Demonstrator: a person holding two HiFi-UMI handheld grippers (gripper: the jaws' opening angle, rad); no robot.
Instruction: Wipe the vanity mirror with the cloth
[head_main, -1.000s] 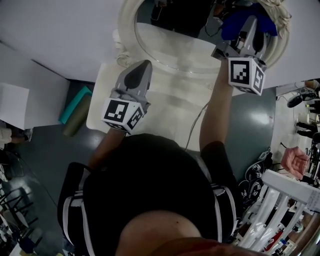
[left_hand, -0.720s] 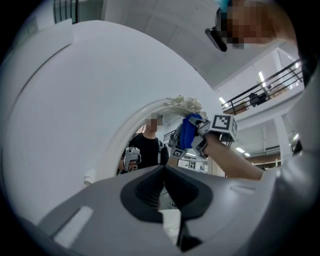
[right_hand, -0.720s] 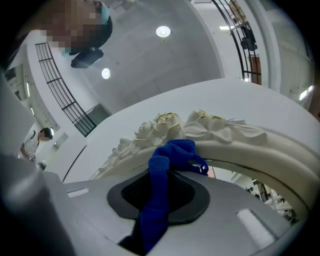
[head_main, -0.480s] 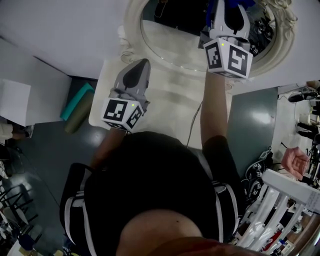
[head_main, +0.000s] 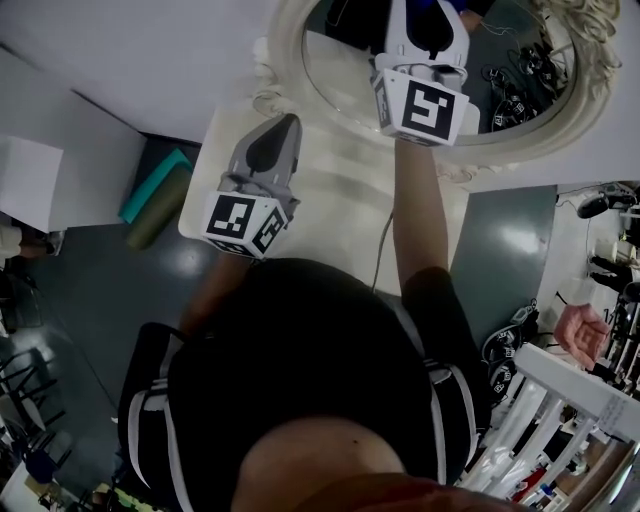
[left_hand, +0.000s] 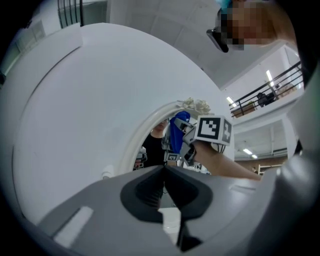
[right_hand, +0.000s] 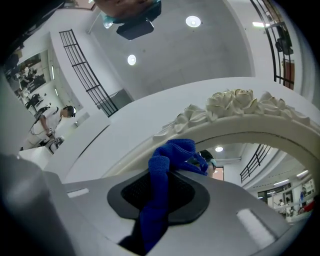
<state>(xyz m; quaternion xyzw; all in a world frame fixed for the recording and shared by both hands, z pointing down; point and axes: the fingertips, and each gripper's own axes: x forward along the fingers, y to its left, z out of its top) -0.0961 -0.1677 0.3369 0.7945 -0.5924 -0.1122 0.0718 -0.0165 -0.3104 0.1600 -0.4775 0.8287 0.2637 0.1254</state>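
The left gripper (head_main: 279, 137) is kept low over the white table (head_main: 340, 195), just before the mirror's lower left rim, much as it was a second ago; its jaws are closed together with nothing between them (left_hand: 164, 169). The vanity mirror (head_main: 525, 60), oval in a carved white frame, is stood at the table's far edge. The right gripper (head_main: 428, 15) has been carried leftward since then, from the glass's right side to about its middle. Its jaws are clamped on the blue cloth (right_hand: 165, 165), which is bunched beyond the jaw tips against the glass.
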